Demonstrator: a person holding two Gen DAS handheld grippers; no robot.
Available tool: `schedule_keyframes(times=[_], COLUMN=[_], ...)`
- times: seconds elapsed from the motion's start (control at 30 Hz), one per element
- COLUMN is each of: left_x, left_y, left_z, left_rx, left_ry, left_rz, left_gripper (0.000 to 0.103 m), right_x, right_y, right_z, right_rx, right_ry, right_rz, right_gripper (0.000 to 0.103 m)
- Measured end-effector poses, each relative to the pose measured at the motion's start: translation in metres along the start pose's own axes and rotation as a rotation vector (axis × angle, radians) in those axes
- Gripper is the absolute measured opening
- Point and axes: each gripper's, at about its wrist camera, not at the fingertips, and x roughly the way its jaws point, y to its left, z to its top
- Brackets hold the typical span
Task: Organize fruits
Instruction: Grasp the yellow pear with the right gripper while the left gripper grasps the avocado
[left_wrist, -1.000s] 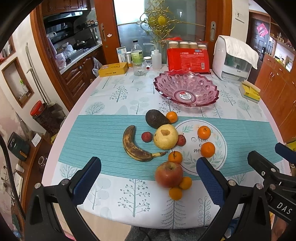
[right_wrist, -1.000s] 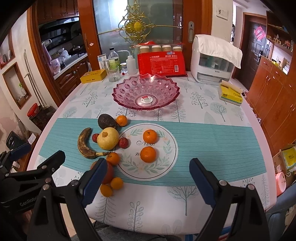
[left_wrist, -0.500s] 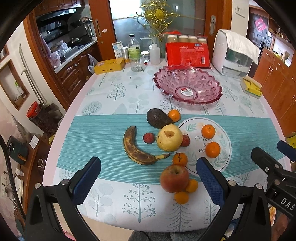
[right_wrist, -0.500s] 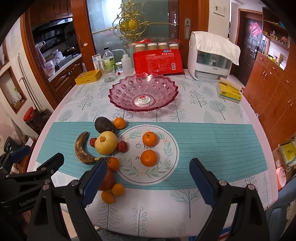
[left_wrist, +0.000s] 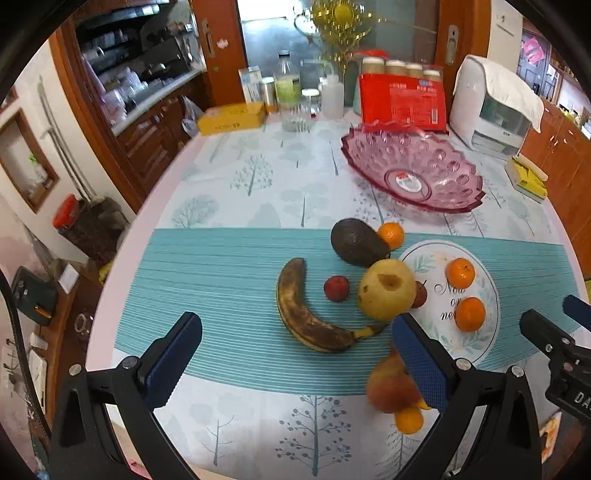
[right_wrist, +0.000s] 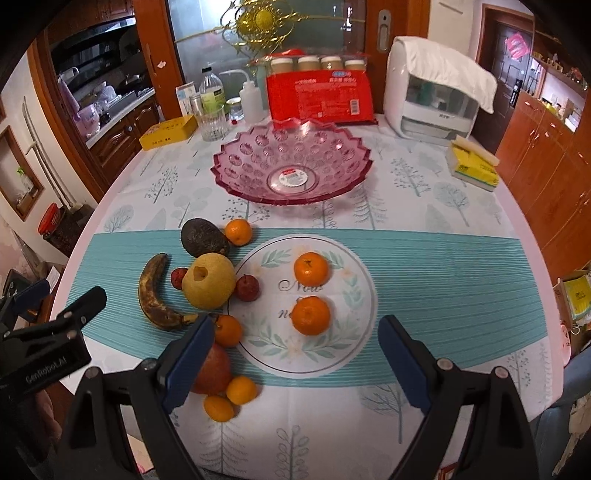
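Fruit loose on a patterned tablecloth, both grippers spread wide and empty.
A spotted curved banana (left_wrist: 306, 317), round pear (right_wrist: 208, 281) and smooth oranges (right_wrist: 311, 268) lie before the faceted pink glass bowl (right_wrist: 291, 162); left gripper (left_wrist: 295, 362) and right gripper (right_wrist: 295, 354) hover near.

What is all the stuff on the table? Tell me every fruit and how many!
Bowl: 1, pink glass, empty, far middle.
Mandarins: 6, orange; two on the printed circle, one by the avocado, three near the apple.
Banana: 1, browned, left.
Avocado: 1, dark, behind the pear.
Pear: 1, yellow, centre-left.
Small red fruits: 2, flanking the pear.
Apple: 1, red, near edge.
Red package: 1, far edge.
Left gripper: fingers open.
Right gripper: fingers open.
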Motion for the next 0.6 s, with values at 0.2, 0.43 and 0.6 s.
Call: schedule_keyframes(times=[0.2,0.43,0.6], left_x=[0.026,0.043,0.059], left_y=[0.01,0.023,0.032], left_z=[0.011,0.032,0.048], left_rx=[0.1,0.118,0.124], left_ry=[0.035,0.035,0.051], left_rz=[0.008,0.033,0.011], left_gripper=[0.102,0.102,0.102], right_x=[0.033,0.069,0.091], right_y=[0.019,0.042,0.054], right_z=[0.014,0.02,0.022], right_rx=[-0.023,-0.04,-0.035], right_ry=[0.035,0.112,0.137], right_rz=[0.047,0.113,0.126], right_gripper=[0.091,0.091,0.091])
